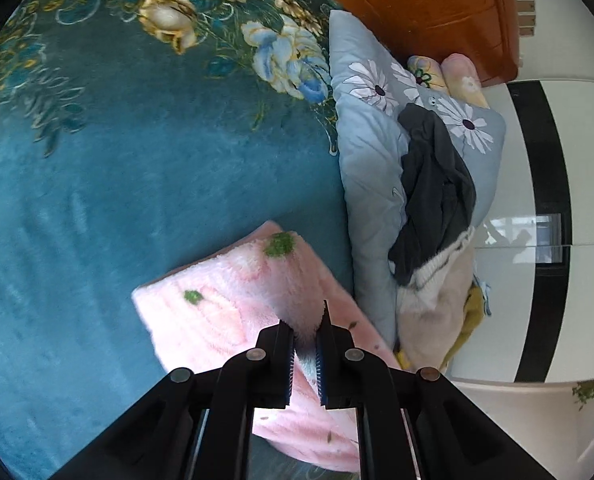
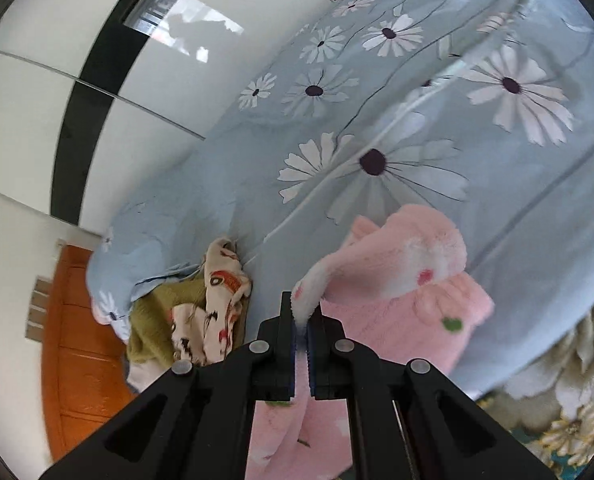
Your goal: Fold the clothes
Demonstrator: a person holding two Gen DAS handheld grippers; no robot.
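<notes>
A fluffy pink garment (image 1: pixel 233 304) with green leaf marks lies partly folded on the teal floral bedspread (image 1: pixel 137 168). My left gripper (image 1: pixel 307 330) is shut on a fold of its edge, which stands up between the jaws. In the right wrist view the same pink garment (image 2: pixel 409 300) hangs in front of the blue daisy quilt (image 2: pixel 377 128). My right gripper (image 2: pixel 303 312) is shut on a white-pink edge of it, lifted off the bed.
A blue daisy quilt (image 1: pixel 361 160) is bunched at the bed's right side with a dark grey garment (image 1: pixel 433 184) and a cream one (image 1: pixel 429 288) on it. Olive and patterned clothes (image 2: pixel 201 312) lie beside the quilt. An orange wooden headboard (image 1: pixel 437 4) and a white-and-black wardrobe (image 1: pixel 545 168) stand behind.
</notes>
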